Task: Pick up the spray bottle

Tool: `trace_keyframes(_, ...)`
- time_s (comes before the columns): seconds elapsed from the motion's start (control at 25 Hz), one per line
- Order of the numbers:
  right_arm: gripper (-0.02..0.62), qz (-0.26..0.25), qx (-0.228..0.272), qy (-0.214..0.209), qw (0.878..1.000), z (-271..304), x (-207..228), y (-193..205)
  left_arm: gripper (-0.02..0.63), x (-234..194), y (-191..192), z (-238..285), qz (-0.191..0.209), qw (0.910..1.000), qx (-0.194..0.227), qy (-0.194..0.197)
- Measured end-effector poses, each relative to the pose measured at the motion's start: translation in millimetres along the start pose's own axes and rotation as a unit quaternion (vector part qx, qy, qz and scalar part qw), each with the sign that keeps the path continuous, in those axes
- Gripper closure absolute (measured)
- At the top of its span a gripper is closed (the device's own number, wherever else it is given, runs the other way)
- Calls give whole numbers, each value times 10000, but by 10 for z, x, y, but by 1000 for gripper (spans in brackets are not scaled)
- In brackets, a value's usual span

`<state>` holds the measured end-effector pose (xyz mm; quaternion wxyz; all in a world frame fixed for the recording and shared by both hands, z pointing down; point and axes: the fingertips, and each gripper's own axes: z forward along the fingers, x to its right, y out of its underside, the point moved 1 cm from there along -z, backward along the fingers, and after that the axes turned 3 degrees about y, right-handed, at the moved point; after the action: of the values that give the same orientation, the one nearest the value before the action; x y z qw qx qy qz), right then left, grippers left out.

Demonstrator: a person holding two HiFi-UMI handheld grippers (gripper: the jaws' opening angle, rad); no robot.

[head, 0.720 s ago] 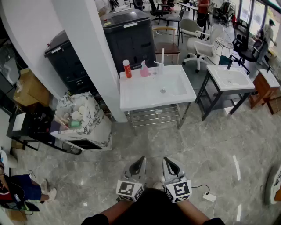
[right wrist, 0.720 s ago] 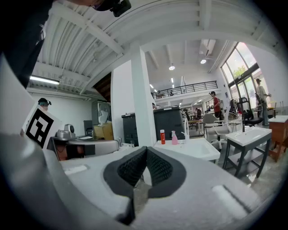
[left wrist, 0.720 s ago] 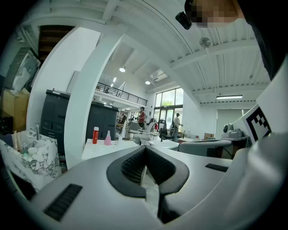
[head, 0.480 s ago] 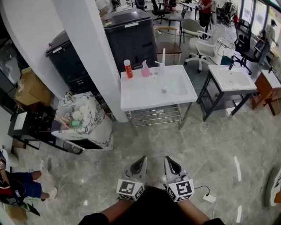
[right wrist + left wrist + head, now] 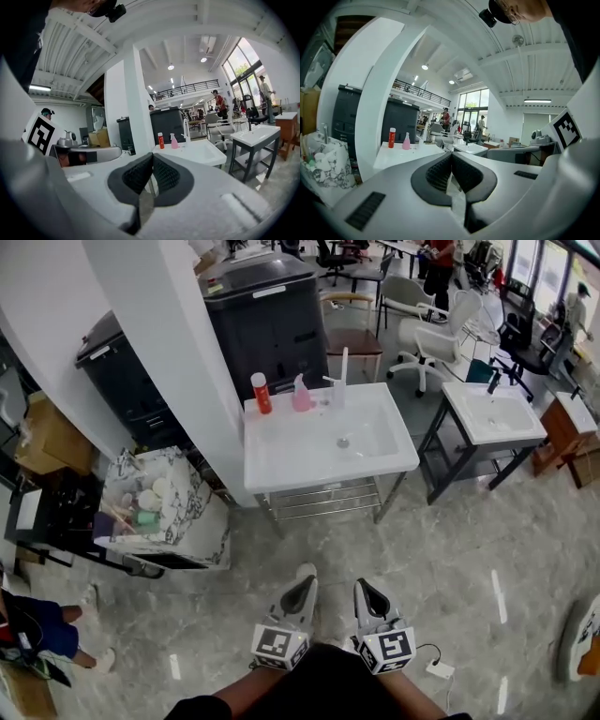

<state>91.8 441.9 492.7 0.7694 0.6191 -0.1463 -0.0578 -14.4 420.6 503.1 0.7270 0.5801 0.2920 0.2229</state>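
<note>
spray bottle point(image 5: 301, 393): pink, upright on the back rim of the white washbasin point(image 5: 281, 456), between a red bottle point(image 5: 260, 393) and the tap point(image 5: 342, 371), well apart from both grippers
left gripper point(image 5: 303, 587): jaws pressed together on nothing, held low and close to the person
right gripper point(image 5: 366, 590): the same, pads meeting and empty, just beside the left one
step in hand: the approach, by my reading; no reach has begun
doing it well: close the stretch of grey floor point(image 5: 441, 549) first, spread one gripper's jaws before arriving, come in level at the bottle's body below the spray head, from the tap side so the red bottle is not knocked, then pinch and lift straight up
head view alone: the layout from above, the bottle's place on the rim behind the bowl, and the open floor between
gripper views alone: the ribbed pads meeting face to face, and the bottle in side outline, shorter than the red one
poor view: the bottle is small everywhere, so which way its nozzle faces I cannot tell
</note>
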Motion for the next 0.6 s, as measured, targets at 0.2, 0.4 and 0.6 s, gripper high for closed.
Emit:
trace_keyframes(0.2, 597, -50, -96, -41, 9999, 823, 242, -103, 589, -575, -58, 628, -57, 10000, -13, 30)
trace_keyframes(0.4, 597, -92, -312, 317, 9990, 1855, 536, -389, 589, -1418, -330, 1358, -278, 9994, -217, 17)
trace_keyframes(0.6, 597, -256, -384, 585, 9972, 2712, 837, -712, 589, -2066, -653, 1946, -770, 9968, -147, 174)
